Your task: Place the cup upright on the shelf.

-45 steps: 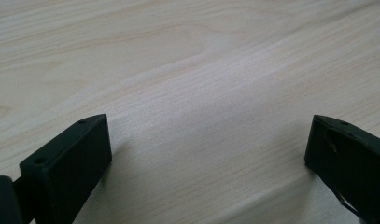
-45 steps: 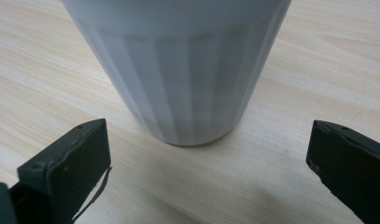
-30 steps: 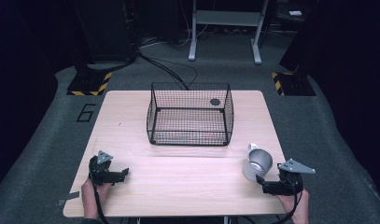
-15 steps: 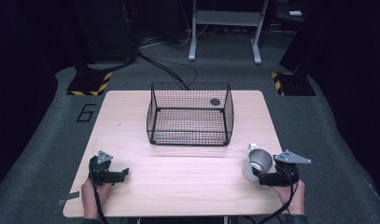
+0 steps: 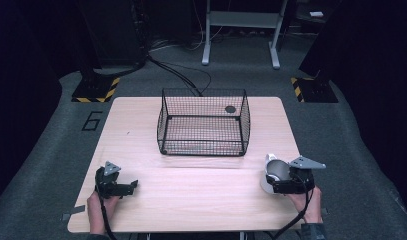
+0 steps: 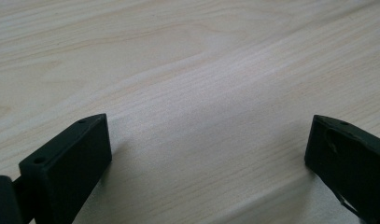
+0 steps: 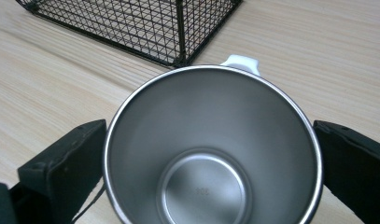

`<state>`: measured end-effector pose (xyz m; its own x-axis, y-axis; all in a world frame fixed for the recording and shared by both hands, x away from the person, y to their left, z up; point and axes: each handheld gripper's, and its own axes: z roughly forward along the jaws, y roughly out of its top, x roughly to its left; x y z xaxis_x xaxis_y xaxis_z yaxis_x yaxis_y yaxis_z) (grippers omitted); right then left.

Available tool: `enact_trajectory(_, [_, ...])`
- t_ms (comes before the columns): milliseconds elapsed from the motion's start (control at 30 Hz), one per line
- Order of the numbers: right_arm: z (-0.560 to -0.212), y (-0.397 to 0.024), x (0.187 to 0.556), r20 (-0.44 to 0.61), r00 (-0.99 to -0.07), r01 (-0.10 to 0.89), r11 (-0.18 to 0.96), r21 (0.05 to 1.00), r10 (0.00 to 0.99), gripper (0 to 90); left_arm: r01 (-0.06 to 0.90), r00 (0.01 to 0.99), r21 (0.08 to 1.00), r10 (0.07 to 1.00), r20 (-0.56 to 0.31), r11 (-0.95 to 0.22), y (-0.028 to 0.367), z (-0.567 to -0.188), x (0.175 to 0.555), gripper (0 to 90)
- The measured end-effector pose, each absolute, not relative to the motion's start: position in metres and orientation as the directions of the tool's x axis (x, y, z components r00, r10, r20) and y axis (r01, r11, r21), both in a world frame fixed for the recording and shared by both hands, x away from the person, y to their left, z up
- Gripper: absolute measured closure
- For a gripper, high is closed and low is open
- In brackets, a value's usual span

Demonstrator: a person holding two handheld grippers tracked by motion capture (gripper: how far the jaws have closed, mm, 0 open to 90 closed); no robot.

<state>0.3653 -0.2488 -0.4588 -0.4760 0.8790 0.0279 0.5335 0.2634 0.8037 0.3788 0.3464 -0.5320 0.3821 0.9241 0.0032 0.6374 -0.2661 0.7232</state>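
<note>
We bracket the steel cup [image 7: 211, 154] in the right gripper [image 5: 286, 184], jaws wide, not clamped | wire basket [image 5: 203, 122] at 11 o'clock | left gripper [image 5: 122, 188] open, empty

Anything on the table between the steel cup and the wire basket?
No: bare wood separates the steel cup from the wire basket, as the right gripper view shows.

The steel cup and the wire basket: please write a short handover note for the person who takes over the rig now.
Right gripper: jaws stand on both sides of the steel cup, at its rim; whether they squeeze it I cannot tell.
Left gripper: open, empty, low over the table at the near left.
Cup: near right of the table, white handle pointing toward the wire basket.
Basket: at the table's middle, far side, with a small dark round thing at its back.
Done: cup reached.
Left, probably: grip it firmly and put it in the basket.
</note>
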Motion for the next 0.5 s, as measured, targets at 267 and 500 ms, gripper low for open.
enact_trajectory(267, [-0.4589,-0.247,0.3661,0.01,-0.482,0.531,0.283,0.799,0.876,4.9,0.635,0.382,0.725,0.924,0.006,-0.267,0.3465,-0.5321,0.3791,0.5])
enact_trajectory(500, [-0.4591,-0.2471,0.3657,0.011,-0.486,0.528,0.283,0.801,0.874,5.4,0.636,0.382,0.724,0.924,0.005,-0.267,0.3465,-0.532,0.379,0.5])
